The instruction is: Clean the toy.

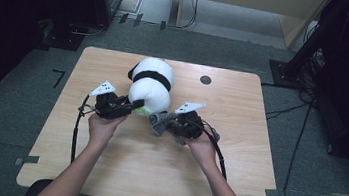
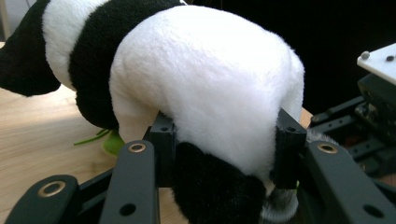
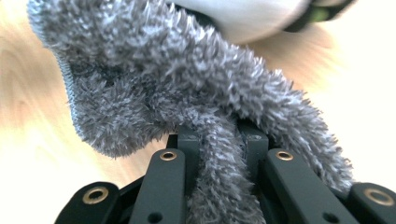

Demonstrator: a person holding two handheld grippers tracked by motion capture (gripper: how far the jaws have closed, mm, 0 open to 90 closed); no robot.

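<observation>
We find the left gripper clamped on the rear of the plush panda, its jaws pressed into the white and black fur. The right gripper is closed on a fuzzy grey cloth, a fold pinched between its jaws. The panda lies near the far edge of the table, at mid-width; the cloth sits just beside its rear, toward the near edge.
</observation>
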